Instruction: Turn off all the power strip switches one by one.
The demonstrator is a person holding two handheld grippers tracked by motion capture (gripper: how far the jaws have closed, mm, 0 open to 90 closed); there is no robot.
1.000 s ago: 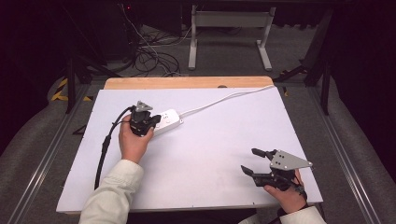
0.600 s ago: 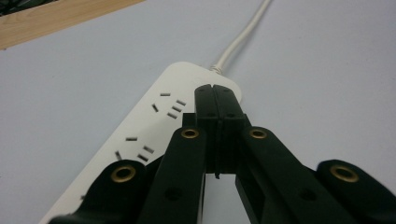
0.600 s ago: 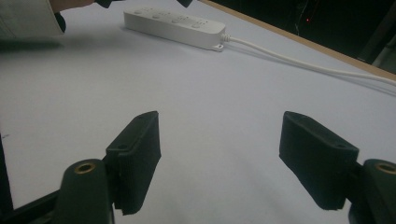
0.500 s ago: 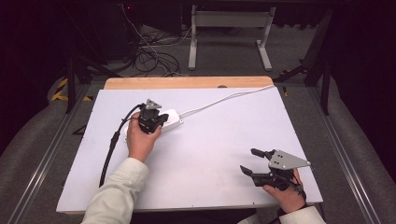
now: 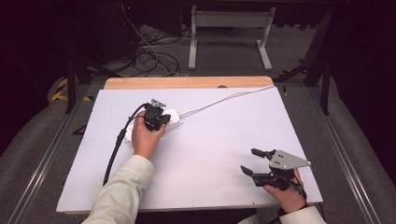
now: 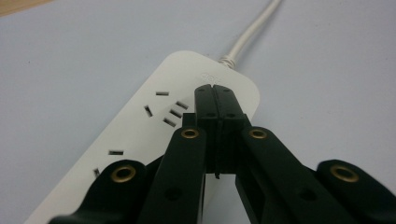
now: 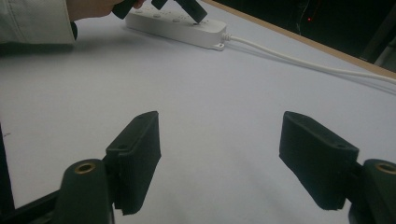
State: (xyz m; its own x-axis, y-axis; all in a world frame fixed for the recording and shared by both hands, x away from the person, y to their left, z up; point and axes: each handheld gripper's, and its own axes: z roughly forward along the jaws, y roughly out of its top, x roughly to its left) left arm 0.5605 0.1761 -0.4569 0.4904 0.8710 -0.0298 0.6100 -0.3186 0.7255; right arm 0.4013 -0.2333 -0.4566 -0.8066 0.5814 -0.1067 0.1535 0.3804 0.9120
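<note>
A white power strip is lying on the white table, toward its far left, with its cord running off to the far right edge. The left gripper is pressing down on the strip's cord end, its jaws closed flat against each other with nothing between them. The right gripper is hovering near the table's near right corner, well apart from the strip, its jaws standing wide open and holding nothing.
</note>
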